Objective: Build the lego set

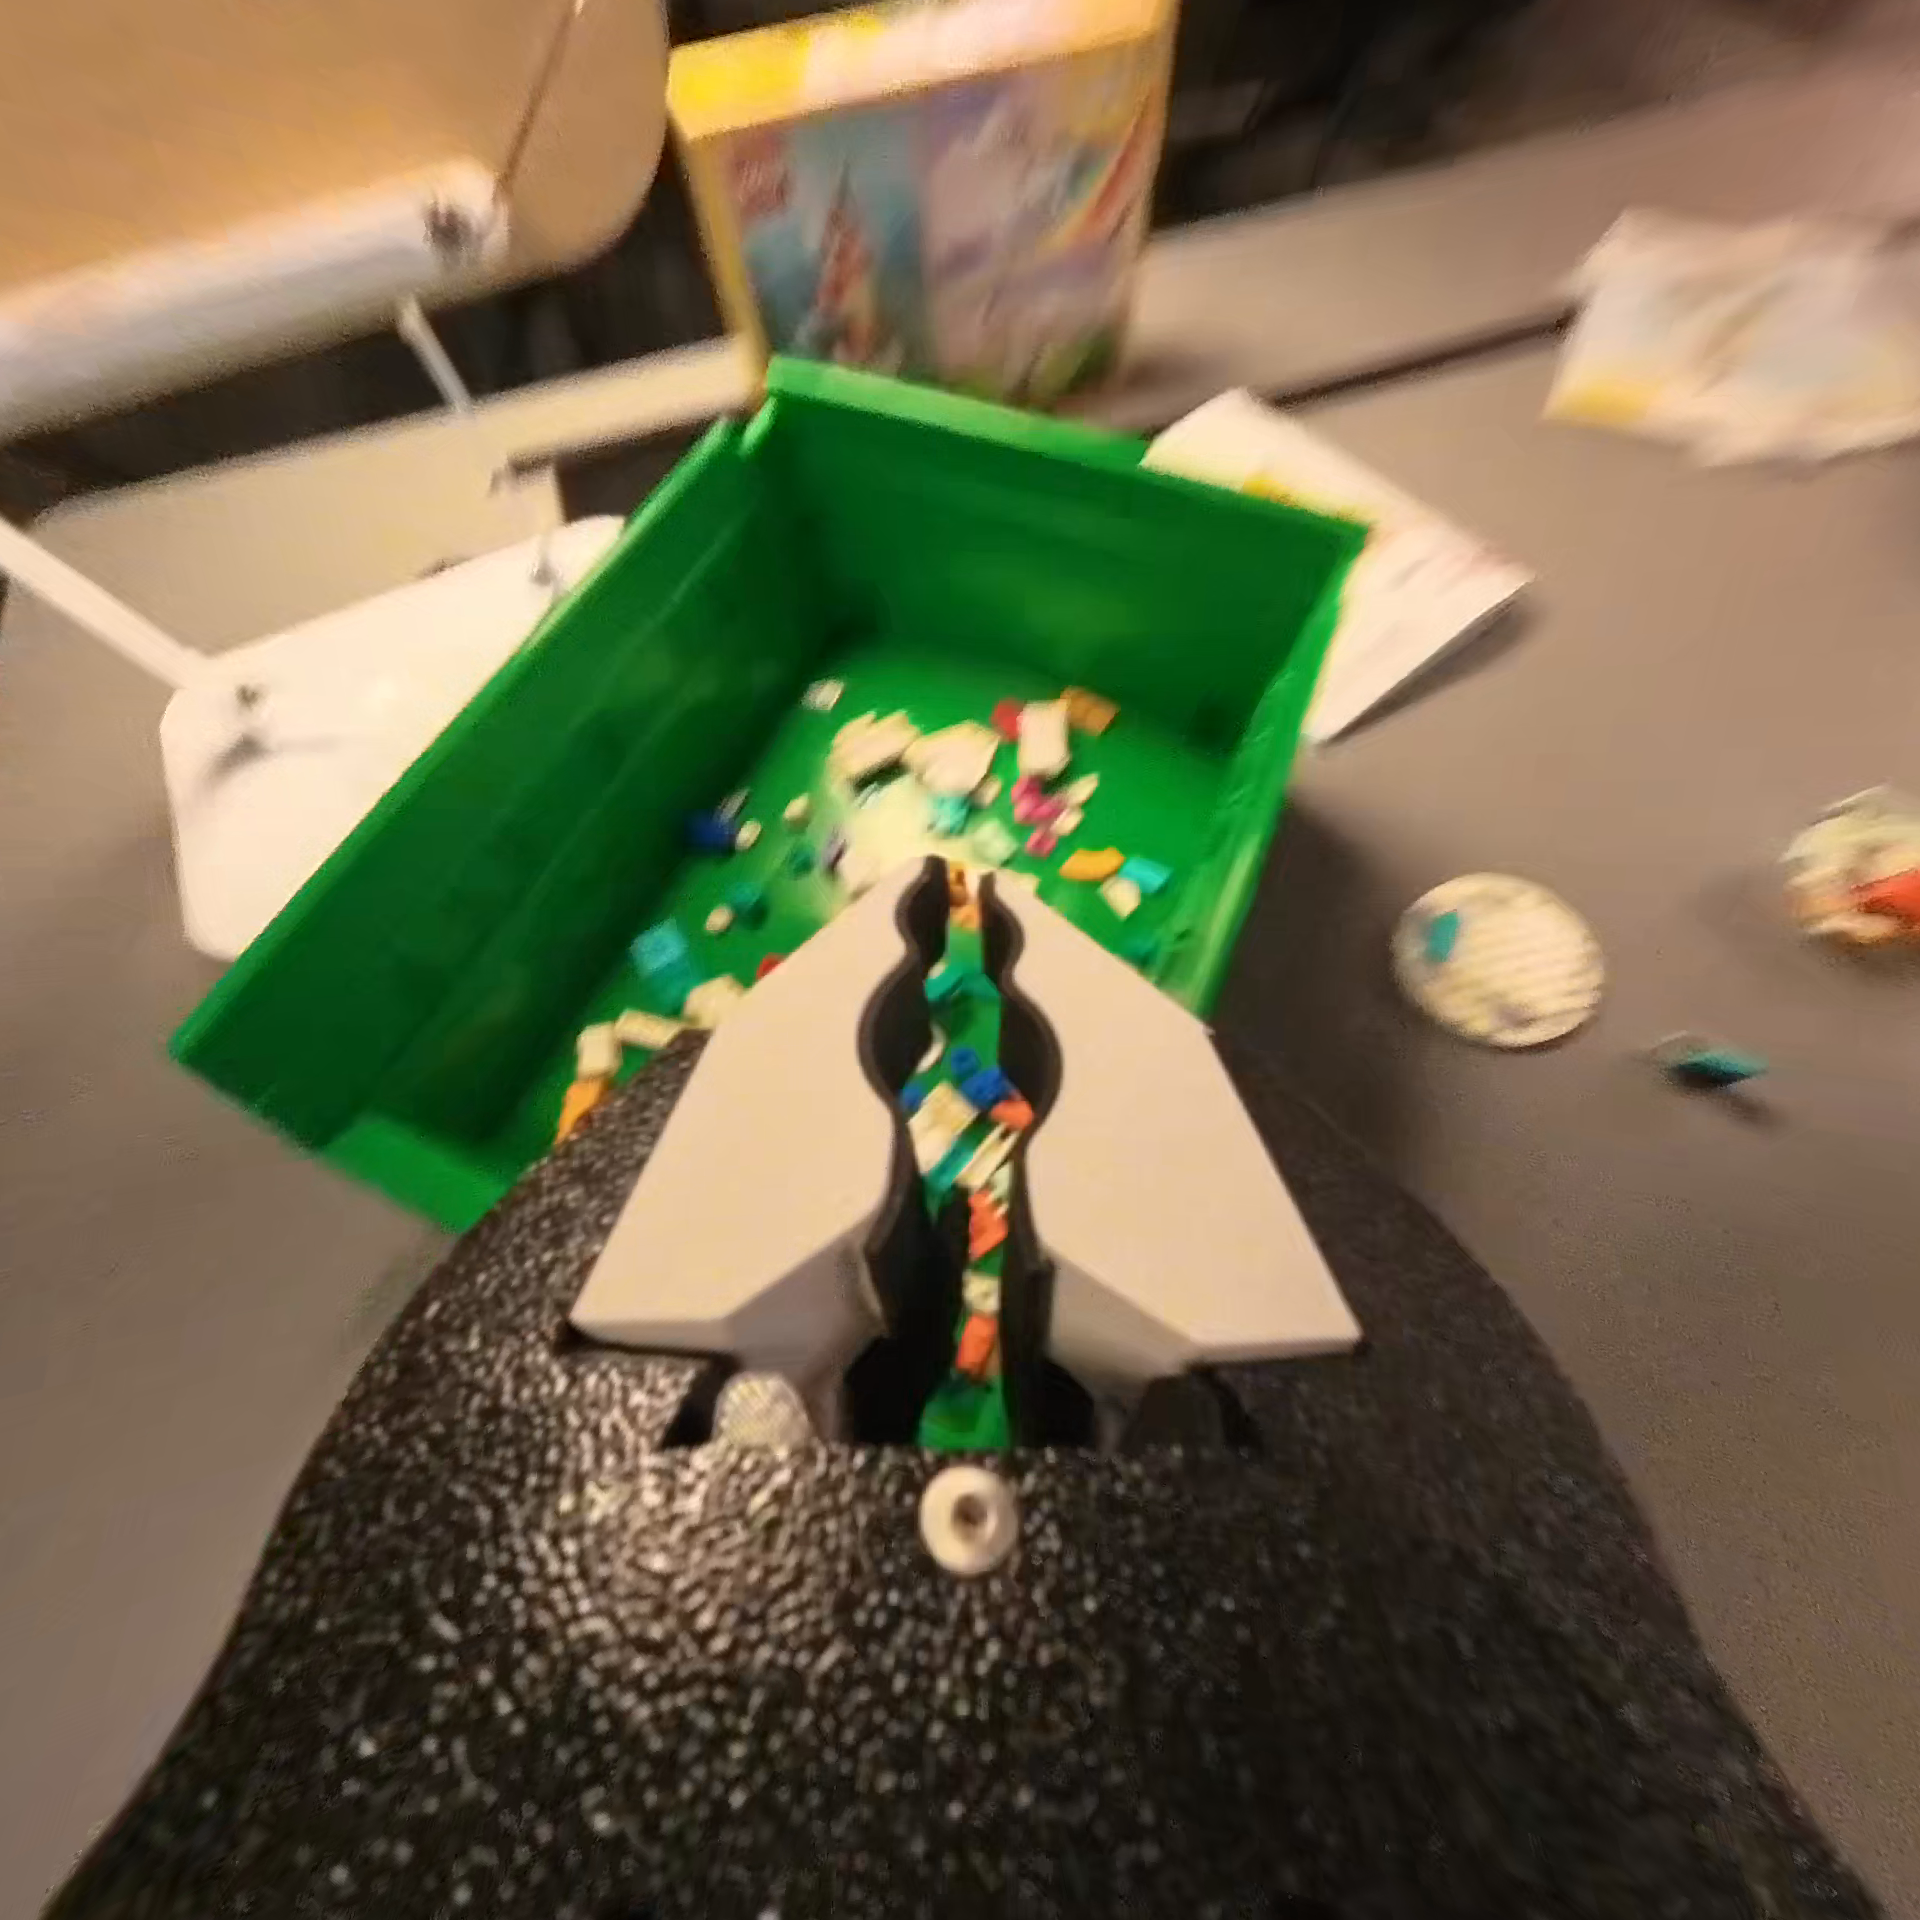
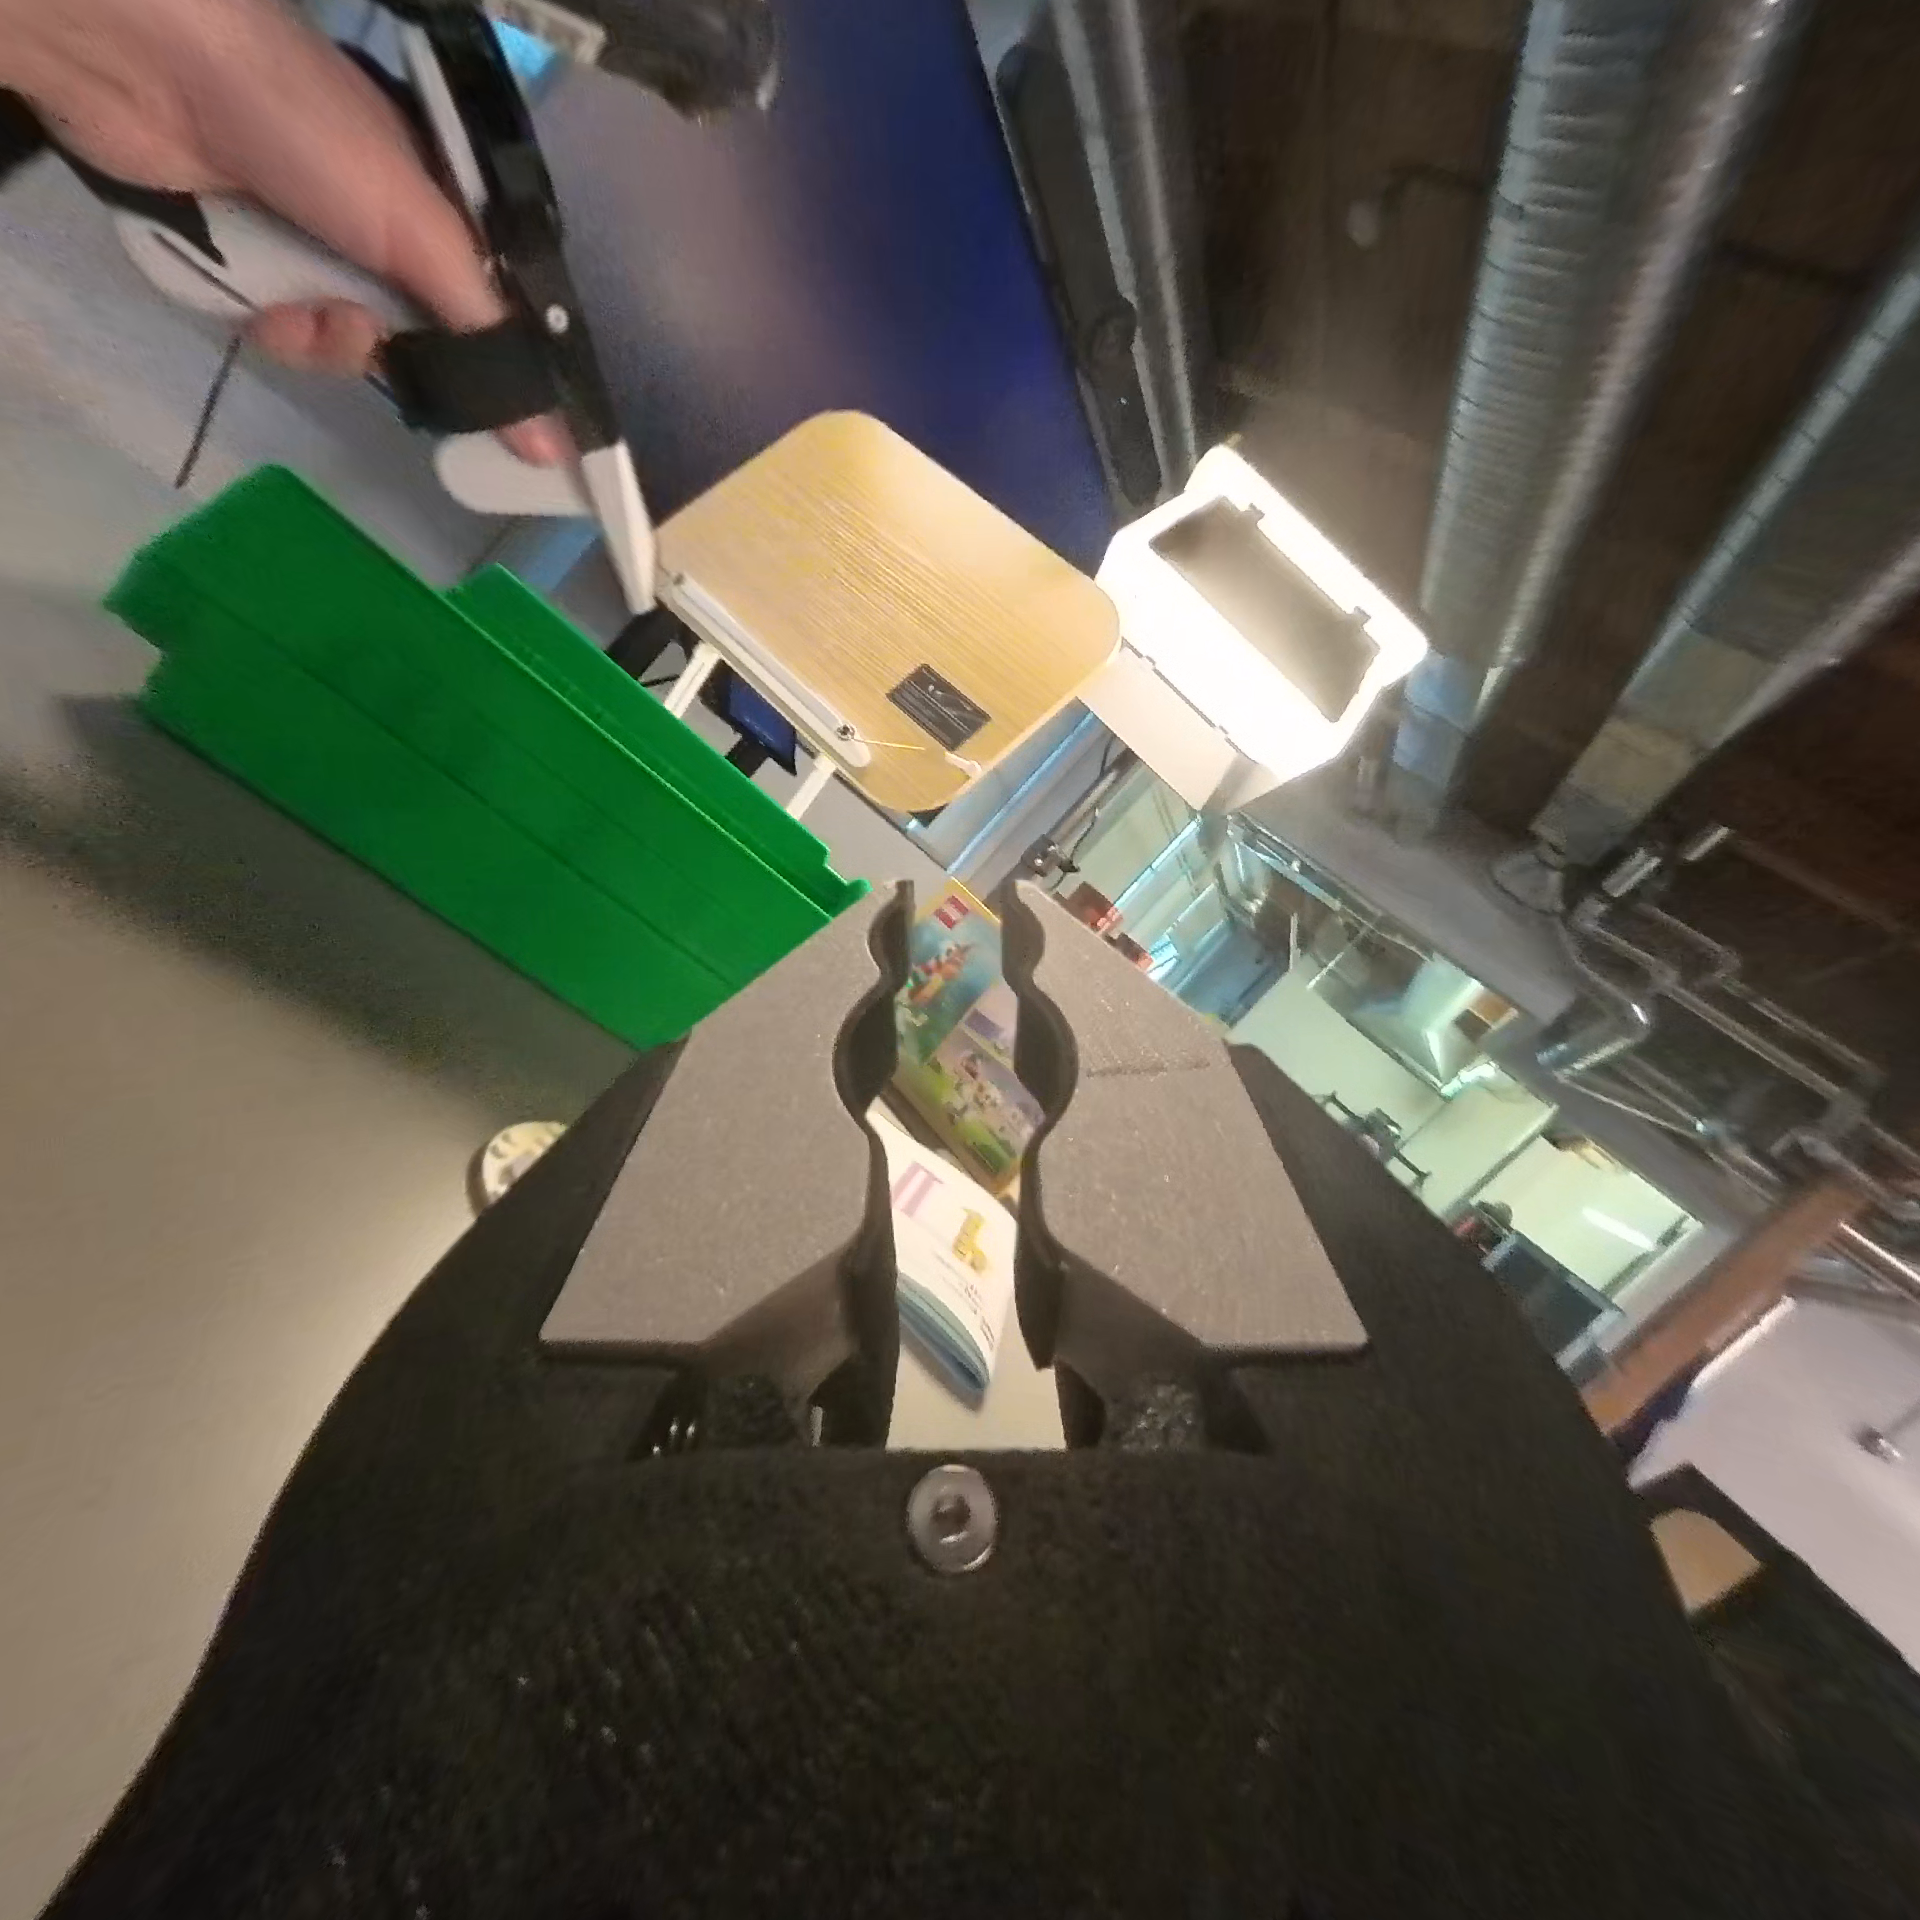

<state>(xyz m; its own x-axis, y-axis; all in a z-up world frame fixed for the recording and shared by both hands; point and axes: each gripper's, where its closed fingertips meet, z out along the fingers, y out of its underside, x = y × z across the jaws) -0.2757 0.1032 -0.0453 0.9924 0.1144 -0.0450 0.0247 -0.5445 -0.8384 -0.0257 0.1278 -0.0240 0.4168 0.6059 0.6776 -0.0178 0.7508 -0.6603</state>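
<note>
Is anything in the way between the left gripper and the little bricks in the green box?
Nothing visible is. The green box is open on top, and the left gripper points into it at the loose bricks on its floor.

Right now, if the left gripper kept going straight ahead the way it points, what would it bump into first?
Most likely the loose toy bricks on the floor of the green bin: the left gripper hovers above them, pointing down. Blur makes depth uncertain.
</note>
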